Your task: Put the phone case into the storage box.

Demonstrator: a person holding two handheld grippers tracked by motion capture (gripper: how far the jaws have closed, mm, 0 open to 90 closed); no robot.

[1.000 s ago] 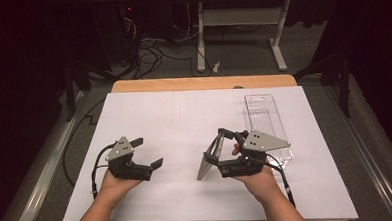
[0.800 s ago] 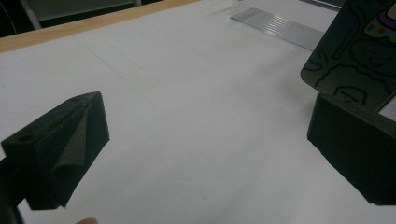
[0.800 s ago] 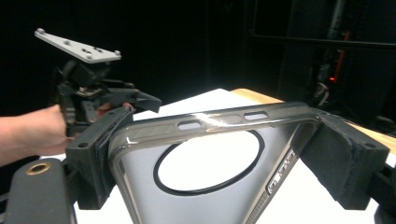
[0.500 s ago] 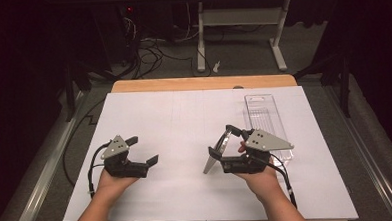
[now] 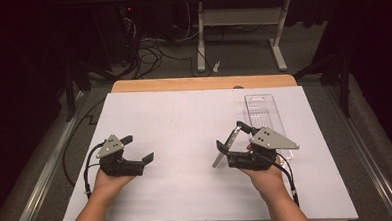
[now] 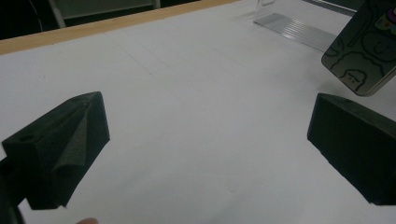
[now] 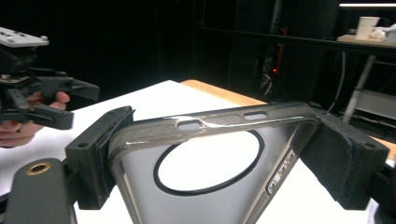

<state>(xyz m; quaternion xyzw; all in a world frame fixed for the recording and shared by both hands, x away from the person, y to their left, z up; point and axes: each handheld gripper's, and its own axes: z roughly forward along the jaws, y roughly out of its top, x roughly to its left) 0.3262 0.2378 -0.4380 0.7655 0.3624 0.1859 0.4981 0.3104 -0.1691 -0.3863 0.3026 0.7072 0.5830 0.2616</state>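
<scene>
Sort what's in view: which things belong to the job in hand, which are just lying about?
In the job:
- phone case, clamped between the right gripper jaws
- left gripper, jaws open, nothing between them

Lying about:
- clear plastic tray, far right on the white sheet
- paper cup on a background desk

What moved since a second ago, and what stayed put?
The left gripper slid a little toward the person, open and empty throughout. The right gripper barely shifted, and it kept its grip on the phone case. The clear tray on the white sheet stayed put.
</scene>
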